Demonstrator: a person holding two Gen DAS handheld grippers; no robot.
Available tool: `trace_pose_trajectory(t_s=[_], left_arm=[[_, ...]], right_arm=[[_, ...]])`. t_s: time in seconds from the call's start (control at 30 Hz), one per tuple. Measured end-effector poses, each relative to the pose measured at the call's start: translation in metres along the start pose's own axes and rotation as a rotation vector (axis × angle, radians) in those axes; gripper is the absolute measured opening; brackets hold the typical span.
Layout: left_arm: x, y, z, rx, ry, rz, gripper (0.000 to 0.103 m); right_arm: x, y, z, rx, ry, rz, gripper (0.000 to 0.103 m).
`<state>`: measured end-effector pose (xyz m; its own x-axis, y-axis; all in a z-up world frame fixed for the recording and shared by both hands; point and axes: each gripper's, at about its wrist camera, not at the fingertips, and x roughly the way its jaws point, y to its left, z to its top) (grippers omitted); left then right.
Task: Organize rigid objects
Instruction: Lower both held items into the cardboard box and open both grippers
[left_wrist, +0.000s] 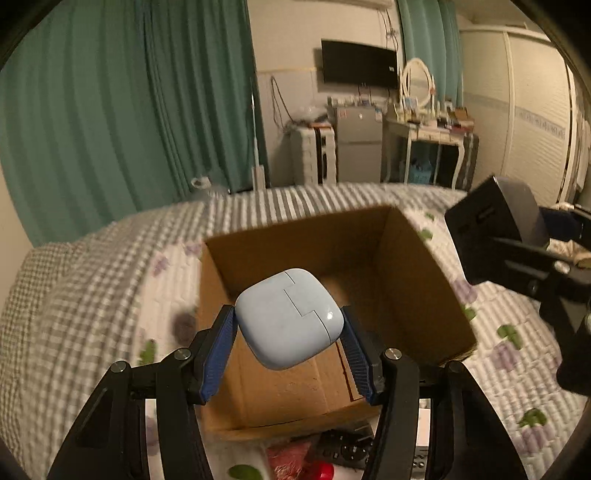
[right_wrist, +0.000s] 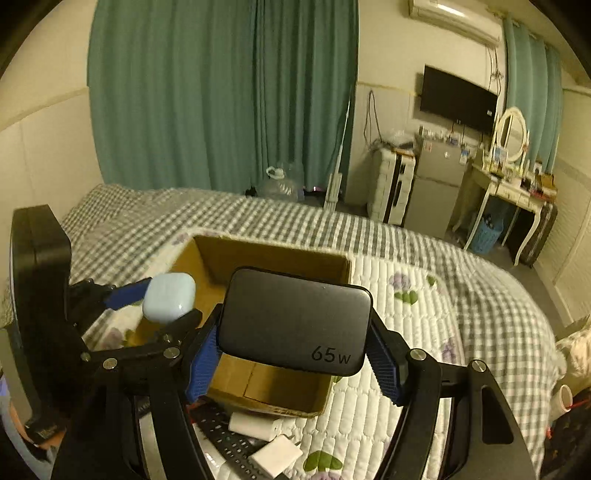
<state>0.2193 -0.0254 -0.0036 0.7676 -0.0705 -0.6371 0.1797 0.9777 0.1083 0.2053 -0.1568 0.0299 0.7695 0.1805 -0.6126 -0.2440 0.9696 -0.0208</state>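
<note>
L gripper (left_wrist: 290, 321) clamps a pale blue earbud case (left_wrist: 288, 317) btwn its blue pads, held in the air over the near edge of an open cardboard box (left_wrist: 417, 258) sitting on the bed (left_wrist: 92, 266) w/ checked + floral quilt. R gripper (right_wrist: 293, 332) is closed on a dark grey charger block (right_wrist: 295, 321) marked "65w", also held above the box, just right of the L one. Near the box's front side on the bed: a black remote (right_wrist: 229, 439), two white adapters (right_wrist: 275, 456) and a red item (left_wrist: 321, 470).
</note>
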Motion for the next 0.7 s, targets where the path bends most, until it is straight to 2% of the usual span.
trace_pose_trajectory(t_s=[0.17, 0.2, 0.23, 0.3, 0.33, 0.43, 0.57, 0.7], left_arm=[[0.020, -0.003, -0.009, -0.017, 0.014, -0.010, 0.058], [0.023, -0.003, -0.008, -0.022, 0.016, -0.004, 0.060], [0.023, -0.002, -0.008, -0.025, 0.012, 0.003, 0.063], [0.018, -0.001, -0.005, -0.032, -0.018, 0.021, 0.083], [0.013, -0.001, -0.004, -0.036, -0.036, 0.022, 0.085], [-0.001, 0.004, 0.001, -0.035, -0.064, 0.034, 0.085], [-0.011, 0.018, 0.002, -0.042, -0.072, 0.102, 0.085], [-0.026, 0.028, 0.001, -0.070, -0.097, 0.113, 0.085]], right_arm=[[0.028, -0.010, -0.015, 0.015, 0.030, 0.010, 0.070], [0.032, -0.012, -0.016, 0.017, 0.035, 0.012, 0.070], [0.034, -0.012, -0.018, 0.018, 0.037, 0.013, 0.070], [0.039, -0.014, -0.018, 0.018, 0.041, 0.015, 0.070], [0.040, -0.015, -0.019, 0.017, 0.041, 0.015, 0.070], [0.041, -0.016, -0.018, 0.017, 0.043, 0.015, 0.070], [0.043, -0.011, -0.015, 0.042, 0.059, 0.031, 0.070], [0.051, -0.003, -0.011, 0.031, 0.064, 0.031, 0.070]])
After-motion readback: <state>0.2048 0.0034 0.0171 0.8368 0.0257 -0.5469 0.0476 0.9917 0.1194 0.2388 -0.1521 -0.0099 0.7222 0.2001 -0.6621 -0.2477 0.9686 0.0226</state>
